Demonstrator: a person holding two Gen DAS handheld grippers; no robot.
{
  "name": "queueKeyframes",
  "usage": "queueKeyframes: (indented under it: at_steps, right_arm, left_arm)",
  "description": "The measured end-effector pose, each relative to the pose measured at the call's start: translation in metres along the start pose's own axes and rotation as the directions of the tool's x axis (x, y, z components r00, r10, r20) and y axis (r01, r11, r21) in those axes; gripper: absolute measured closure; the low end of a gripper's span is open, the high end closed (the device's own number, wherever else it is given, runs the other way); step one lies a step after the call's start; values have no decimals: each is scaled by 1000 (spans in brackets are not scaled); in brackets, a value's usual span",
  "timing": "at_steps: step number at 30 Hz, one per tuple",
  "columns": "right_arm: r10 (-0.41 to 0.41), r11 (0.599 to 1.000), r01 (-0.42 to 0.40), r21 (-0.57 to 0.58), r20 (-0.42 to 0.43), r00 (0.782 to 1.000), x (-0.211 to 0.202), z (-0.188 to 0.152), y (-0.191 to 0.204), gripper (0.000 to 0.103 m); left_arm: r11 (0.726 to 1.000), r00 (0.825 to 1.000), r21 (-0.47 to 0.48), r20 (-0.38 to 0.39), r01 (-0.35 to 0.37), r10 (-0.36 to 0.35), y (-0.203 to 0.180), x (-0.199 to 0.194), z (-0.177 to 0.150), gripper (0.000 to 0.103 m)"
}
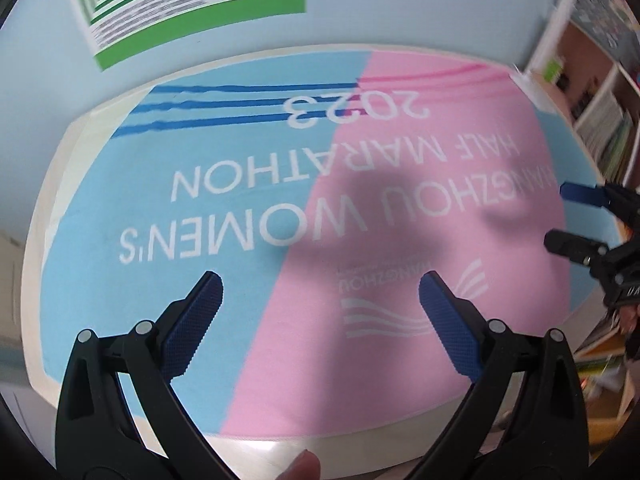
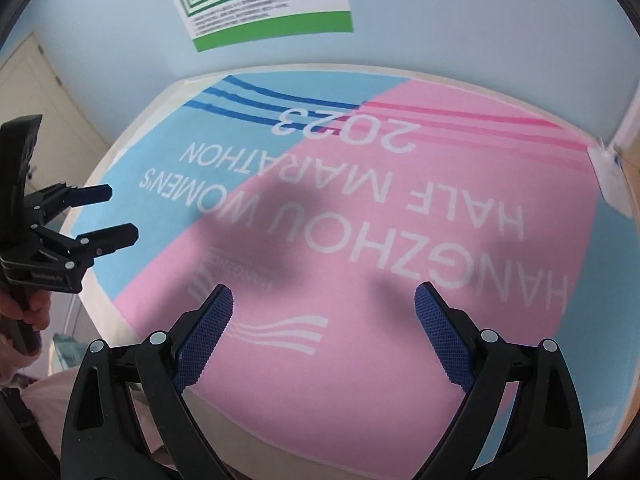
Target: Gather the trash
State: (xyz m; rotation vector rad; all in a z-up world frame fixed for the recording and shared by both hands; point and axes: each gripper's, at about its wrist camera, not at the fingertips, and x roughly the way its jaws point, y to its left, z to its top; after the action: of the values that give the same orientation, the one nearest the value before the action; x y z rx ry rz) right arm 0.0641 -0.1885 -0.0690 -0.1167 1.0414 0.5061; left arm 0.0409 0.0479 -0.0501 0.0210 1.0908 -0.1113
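**Two Open Tongs Over a Pink and Blue Cloth**

Under both tongs, spread flat: a big soft cloth, half sky blue and half pink, with white letters [image 1: 320, 200]. Upside down from here, the words "HANGZHOU WOMEN'S HALF MARATHON 2023". Dark blue stripes and pink stripes at the far end of it. Grey shadows of the tongs on the pink part. Below the cloth, sticking out at its edges, a cream white table top [image 1: 56, 184].

Past the cloth, straight ahead of the tongs, a pale blue wall [image 2: 440, 12] with a white paper poster with green stripes and a green bottom band [image 2: 264, 4]. Off to the right of the left tongs, a white shelf full of books [image 1: 592, 112], blurry.

Left black tongs with blue bumpy pads [image 1: 320, 296]: spread wide apart, nothing between them, above the cloth. Seen again from the side in the right view, also apart.

Right black tongs with blue bumpy pads [image 2: 324, 304]: spread wide apart too, nothing between them, above the pink part.

A bit of thumb [image 1: 302, 468] at the bottom, between the left tongs' arms.

No trash to be seen anywhere near either tongs.
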Motion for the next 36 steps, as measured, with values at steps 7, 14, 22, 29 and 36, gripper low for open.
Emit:
queueKeyframes:
  at_steps: [7,14,22,29,36]
  right_arm:
    - [26,999,-26,-34,10,1000,-2,11,1,11]
    - [37,999,-36,-17,21,999,2,15,-2,11]
    - [34,999,-34,0,21,999,4,20,-3,11]
    - [32,999,-32,-6,32,999,4,24,4,11]
    - [44,999,-44,5,42,998,4,26,8,11]
  left_arm:
    - [995,999,-96,13,-41,42,1,-5,-6,7]
    - [990,998,-128,21,-63,67,2,-6,-9,7]
    - [986,996,-151,31,-78,83,6,-8,-7,7]
    - [985,994,-146,43,-96,103,10,-11,-7,7]
    - [983,992,-154,53,-104,113,14,-14,-6,7]
